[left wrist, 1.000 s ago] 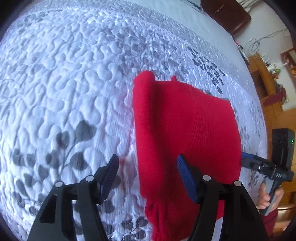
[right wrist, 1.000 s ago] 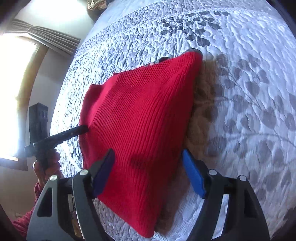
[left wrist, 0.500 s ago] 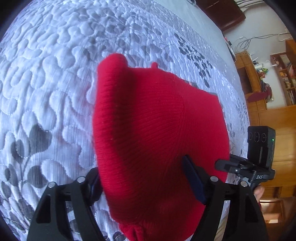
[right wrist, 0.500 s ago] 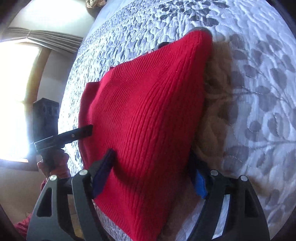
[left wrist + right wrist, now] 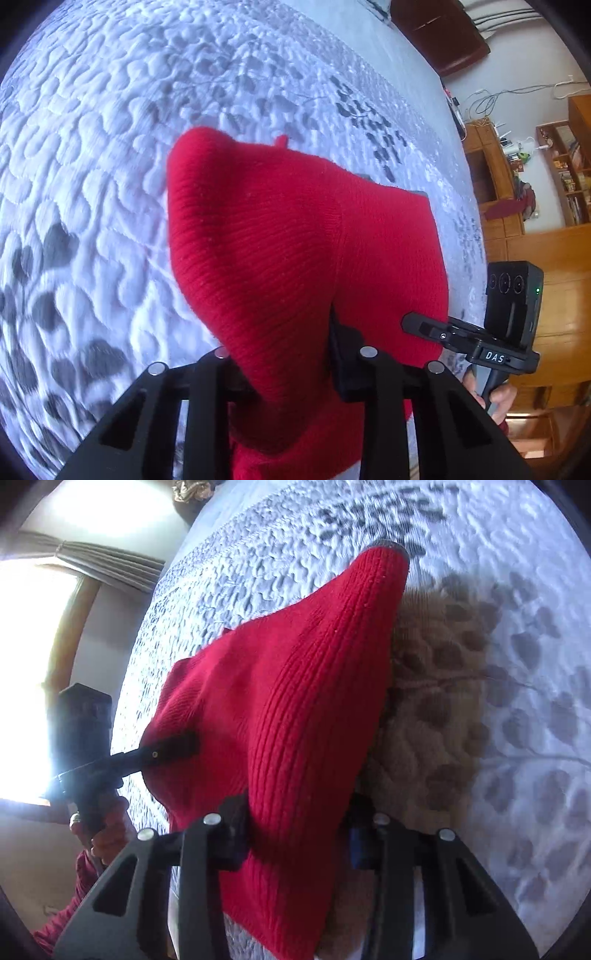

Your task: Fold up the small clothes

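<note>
In the left wrist view, our left gripper is now clamped on the near edge of the red sweater. A second ago its jaws stood wide apart with the cloth lying flat between them; they have since come together, and the knit bunches up between them. The near part of the sweater has risen off the bedspread into a tent, with a rounded corner peaking on the far left. On the right, the right gripper bites the sweater's right edge, held by a hand on its handle. We judge that both near corners are now secured, so the lift for a fold can begin.

The sweater is a fine ribbed knit, soft and thick enough to hold a rounded ridge. The bedspread is white quilting, puckered, printed with grey leaves. Wooden shelves stand far right.

In the right wrist view, the right gripper has likewise closed from wide apart onto the sweater, whose ribs run away from us toward a far corner with a grey trim. The left gripper pinches the left edge, with the hand below it. The raised cloth throws a brownish shadow on the bedspread to its right. A bright window and a curtain sit on the far left.
</note>
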The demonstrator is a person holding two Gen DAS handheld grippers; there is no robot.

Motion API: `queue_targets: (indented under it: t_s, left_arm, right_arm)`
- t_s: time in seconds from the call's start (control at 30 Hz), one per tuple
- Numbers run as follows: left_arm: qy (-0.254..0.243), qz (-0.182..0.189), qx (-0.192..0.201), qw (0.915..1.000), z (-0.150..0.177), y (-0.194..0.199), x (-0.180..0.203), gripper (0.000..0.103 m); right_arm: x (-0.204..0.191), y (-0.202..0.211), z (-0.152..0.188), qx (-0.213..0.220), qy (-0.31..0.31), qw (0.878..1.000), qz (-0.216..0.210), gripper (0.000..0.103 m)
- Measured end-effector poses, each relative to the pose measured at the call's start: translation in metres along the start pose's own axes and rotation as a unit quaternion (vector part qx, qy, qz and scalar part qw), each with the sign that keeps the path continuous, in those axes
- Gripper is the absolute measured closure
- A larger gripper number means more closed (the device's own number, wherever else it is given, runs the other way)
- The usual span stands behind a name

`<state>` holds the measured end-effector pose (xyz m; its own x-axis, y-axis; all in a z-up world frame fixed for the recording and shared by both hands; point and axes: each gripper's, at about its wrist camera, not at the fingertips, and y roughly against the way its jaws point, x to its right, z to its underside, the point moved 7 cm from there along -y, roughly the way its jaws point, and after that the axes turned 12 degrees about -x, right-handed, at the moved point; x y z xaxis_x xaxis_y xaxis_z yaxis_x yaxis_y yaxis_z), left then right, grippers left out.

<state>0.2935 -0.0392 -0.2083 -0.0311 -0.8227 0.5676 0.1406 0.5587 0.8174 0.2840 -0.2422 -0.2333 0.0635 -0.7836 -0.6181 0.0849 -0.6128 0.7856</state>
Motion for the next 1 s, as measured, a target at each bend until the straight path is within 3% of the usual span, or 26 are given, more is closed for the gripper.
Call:
queue_targets:
  t_s: [0.27, 0.5, 0.6, 0.7, 0.73, 0.8, 0.87, 1.0]
  left_arm:
    - [-0.051, 0.007, -0.011, 0.9986, 0.026, -0.026, 0.091, 0.075]
    - [-0.085, -0.002, -0.014, 0.9963, 0.027, -0.071, 0.164, 0.075]
    - [-0.08, -0.043, -0.028, 0.9954, 0.018, -0.117, 0.167, 0.074]
    - [-0.072, -0.065, -0.031, 0.9948, 0.015, -0.138, 0.156, 0.068]
    - [-0.073, -0.062, -0.028, 0.995, 0.016, -0.138, 0.153, 0.065]
    - [-0.07, -0.061, -0.028, 0.9953, 0.021, -0.134, 0.148, 0.057]
    - [-0.064, -0.067, -0.025, 0.9954, 0.03, -0.128, 0.142, 0.048]
    - [-0.052, -0.058, -0.025, 0.9967, 0.065, -0.115, 0.132, 0.048]
  right_arm:
    - [0.019, 0.068, 0.047, 0.018, 0.003, 0.999, 0.04, 0.066]
    - [0.101, 0.117, 0.06, 0.023, -0.032, 0.998, 0.047, 0.066]
    - [0.143, 0.106, 0.06, 0.01, -0.061, 0.997, 0.047, 0.06]
    - [0.156, 0.099, 0.069, 0.025, -0.068, 0.997, 0.009, 0.053]
    - [0.156, 0.101, 0.074, 0.037, -0.063, 0.997, 0.009, 0.049]
    - [0.157, 0.107, 0.087, 0.053, -0.054, 0.997, 0.024, 0.033]
    - [0.155, 0.111, 0.099, 0.062, -0.053, 0.996, 0.03, 0.032]
    - [0.142, 0.102, 0.135, 0.058, -0.049, 0.996, 0.052, 0.032]
